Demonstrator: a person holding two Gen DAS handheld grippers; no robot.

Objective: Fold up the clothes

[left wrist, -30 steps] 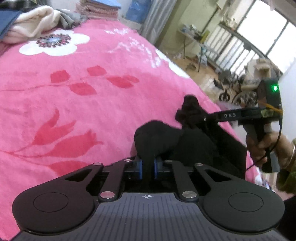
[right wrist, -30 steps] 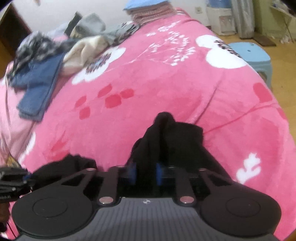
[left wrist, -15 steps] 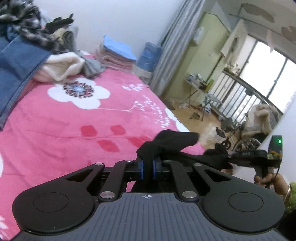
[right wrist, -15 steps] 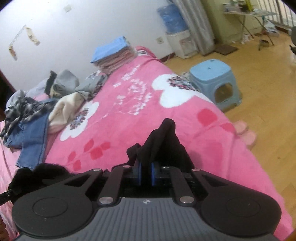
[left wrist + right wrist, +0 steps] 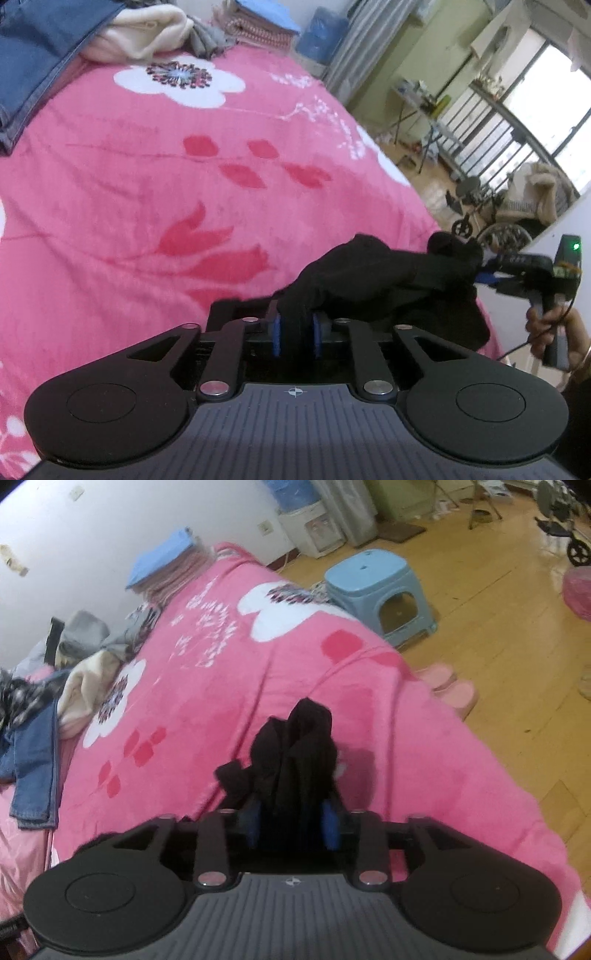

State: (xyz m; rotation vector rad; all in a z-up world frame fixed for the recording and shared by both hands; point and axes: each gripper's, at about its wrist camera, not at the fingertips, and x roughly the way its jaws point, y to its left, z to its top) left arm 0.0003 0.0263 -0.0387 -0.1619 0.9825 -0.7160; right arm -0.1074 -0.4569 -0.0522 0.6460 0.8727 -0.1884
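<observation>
Black garment [image 5: 384, 280], lower centre of both frames, hangs stretched above the pink blanket [image 5: 147, 177]. We pinch one end in our left gripper [image 5: 295, 334], the other in our right gripper [image 5: 293, 825]. Jeans [image 5: 33, 760], apparently, lie at left.

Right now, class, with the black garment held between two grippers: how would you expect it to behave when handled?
Probably floppy: the black garment sags and bunches between the left gripper and the right gripper. Likely light, since each pinch on just a bunched part holds it up. It should drape rather than roll on the pink bedspread.
</observation>
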